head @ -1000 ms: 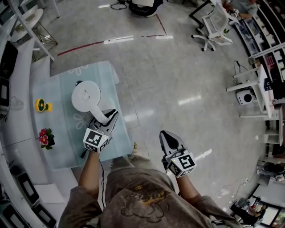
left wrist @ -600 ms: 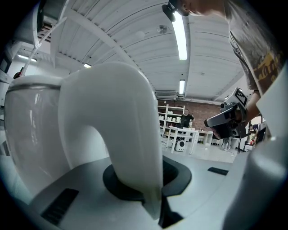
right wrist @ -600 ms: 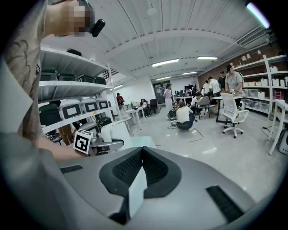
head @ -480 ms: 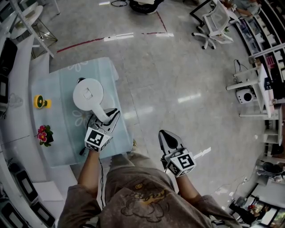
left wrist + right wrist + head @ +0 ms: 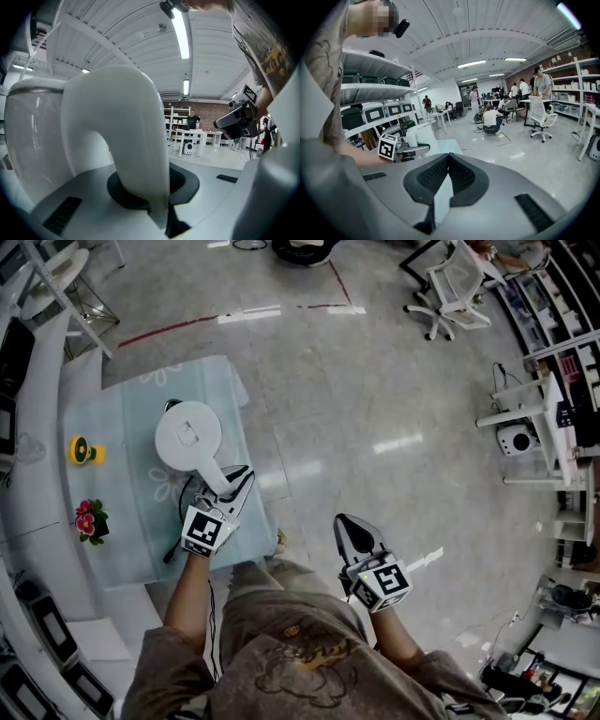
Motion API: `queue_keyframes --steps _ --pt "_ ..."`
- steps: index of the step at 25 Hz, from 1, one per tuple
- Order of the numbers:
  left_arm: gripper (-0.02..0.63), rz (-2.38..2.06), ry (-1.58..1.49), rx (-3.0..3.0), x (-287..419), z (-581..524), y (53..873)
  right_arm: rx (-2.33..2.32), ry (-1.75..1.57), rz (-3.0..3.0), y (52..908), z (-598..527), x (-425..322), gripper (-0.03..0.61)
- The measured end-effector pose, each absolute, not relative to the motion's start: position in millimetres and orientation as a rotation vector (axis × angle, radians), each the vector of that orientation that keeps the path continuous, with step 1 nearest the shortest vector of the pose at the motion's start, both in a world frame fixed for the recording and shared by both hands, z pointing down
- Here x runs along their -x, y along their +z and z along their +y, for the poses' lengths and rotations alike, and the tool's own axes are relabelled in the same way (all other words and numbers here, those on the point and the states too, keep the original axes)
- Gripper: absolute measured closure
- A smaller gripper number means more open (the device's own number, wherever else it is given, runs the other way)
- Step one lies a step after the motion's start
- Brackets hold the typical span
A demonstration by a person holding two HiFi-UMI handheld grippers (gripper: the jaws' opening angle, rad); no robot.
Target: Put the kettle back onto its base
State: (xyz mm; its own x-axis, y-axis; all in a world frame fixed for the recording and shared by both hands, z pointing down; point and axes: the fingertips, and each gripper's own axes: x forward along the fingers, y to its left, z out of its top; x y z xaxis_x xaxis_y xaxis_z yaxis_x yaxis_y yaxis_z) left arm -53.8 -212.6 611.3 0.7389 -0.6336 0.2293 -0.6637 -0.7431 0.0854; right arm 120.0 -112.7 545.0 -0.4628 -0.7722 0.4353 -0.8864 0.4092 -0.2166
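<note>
Closest to the person's body, the right gripper hangs over bare floor with its jaws pressed together on nothing, well apart from the work. Just ahead on the other side, the left gripper is clamped on the white handle of the kettle. The kettle is over the pale blue table. Whether it rests on its base or hangs just above it cannot be told, since the body covers whatever lies beneath.

Judged from this, the step in hand is the lowering and seating. It goes well if the kettle is upright and centred over the base, then let down straight so its underside meets the base's middle instead of catching the rim. The grip should not loosen until the weight is plainly taken, because the handle looks smooth and the load hangs to one side of the jaws.

Only the head view gives the layout from above: the round lid, the table, and a yellow ornament and red flowers farther left. Only the left gripper view shows the pads biting the handle's arch, with the kettle's translucent wall beyond. Only the right gripper view shows its own jaws closed and empty, and it catches the kettle side-on, far off.
</note>
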Motion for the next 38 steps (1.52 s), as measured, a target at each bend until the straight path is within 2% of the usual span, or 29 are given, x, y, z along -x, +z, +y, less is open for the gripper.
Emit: queue_keyframes --steps 38 --pt "0.548 -1.036 0.322 -2.800 40 -196 628 -1.407 0.673 -2.397 560 -107 -116 0.578"
